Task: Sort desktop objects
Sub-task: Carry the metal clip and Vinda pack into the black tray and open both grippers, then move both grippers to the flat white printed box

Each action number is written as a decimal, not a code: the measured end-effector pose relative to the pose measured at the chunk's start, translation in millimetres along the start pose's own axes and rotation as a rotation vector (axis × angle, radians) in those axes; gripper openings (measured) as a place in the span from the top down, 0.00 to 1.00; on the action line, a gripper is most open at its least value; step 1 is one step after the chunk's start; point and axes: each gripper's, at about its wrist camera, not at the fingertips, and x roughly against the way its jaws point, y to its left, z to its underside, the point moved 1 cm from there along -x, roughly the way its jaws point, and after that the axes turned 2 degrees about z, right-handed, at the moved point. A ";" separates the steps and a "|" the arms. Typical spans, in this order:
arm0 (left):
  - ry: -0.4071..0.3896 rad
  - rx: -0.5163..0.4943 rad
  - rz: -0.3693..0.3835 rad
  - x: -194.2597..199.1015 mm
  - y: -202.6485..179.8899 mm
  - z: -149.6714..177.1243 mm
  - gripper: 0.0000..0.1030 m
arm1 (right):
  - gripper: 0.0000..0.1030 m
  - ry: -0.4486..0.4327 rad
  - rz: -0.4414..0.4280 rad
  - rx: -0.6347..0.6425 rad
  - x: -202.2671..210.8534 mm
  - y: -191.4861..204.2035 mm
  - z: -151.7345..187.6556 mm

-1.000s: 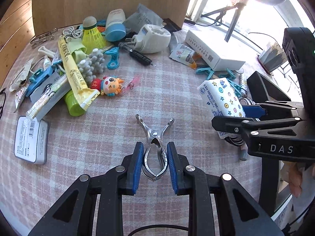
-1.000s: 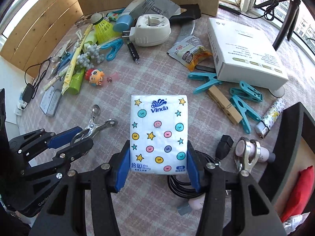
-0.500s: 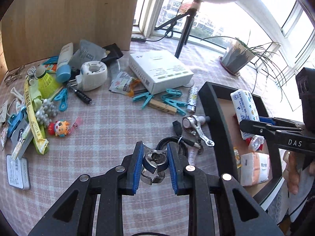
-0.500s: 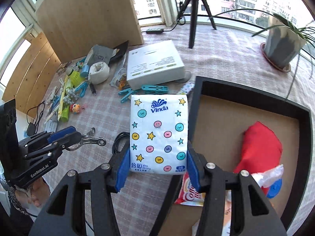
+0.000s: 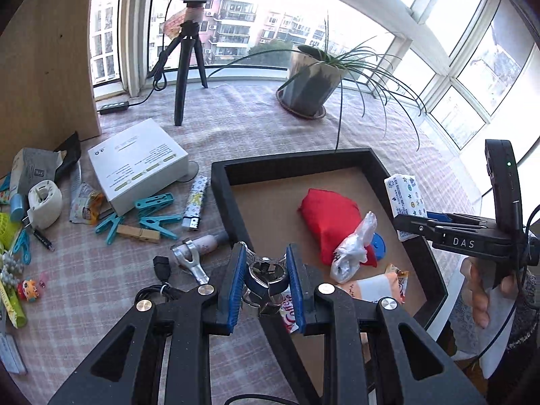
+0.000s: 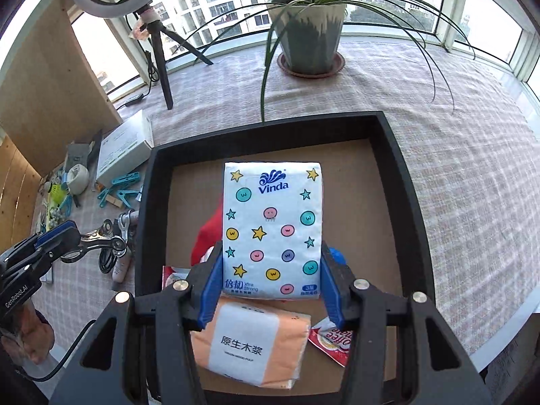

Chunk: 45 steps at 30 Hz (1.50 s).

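My right claw point(image 6: 271, 295) pinched the tissue pack point(image 6: 272, 229) above the black tray point(image 6: 401, 182), which held a red pouch point(image 5: 325, 217) and orange tissues point(image 6: 249, 344); my left claw point(image 5: 266, 281) gripped the metal clip point(image 5: 266, 270) at its rim.

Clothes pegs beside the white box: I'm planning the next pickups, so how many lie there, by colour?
Teal pegs: 3
Wooden peg: 1
Total: 4
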 end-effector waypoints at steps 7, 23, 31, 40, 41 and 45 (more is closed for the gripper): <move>0.042 -0.070 0.033 -21.2 -44.6 -5.2 0.77 | 0.51 0.019 0.029 -0.058 -2.1 -27.6 4.3; 0.058 -0.090 -0.004 -22.7 -46.3 -2.9 0.49 | 0.41 -0.002 0.004 0.009 1.1 -5.8 0.2; 0.059 0.000 -0.089 -14.8 14.1 2.5 0.50 | 0.41 -0.001 -0.044 0.180 -5.4 47.5 -8.3; 0.054 0.201 -0.190 3.1 119.0 15.7 0.53 | 0.41 0.030 -0.180 0.275 -18.1 119.2 -34.0; 0.050 0.220 -0.201 6.1 129.8 17.7 0.53 | 0.41 0.037 -0.191 0.298 -21.4 130.4 -37.7; 0.042 0.296 -0.240 16.8 167.8 26.7 0.53 | 0.42 0.071 -0.226 0.351 -40.5 174.8 -49.3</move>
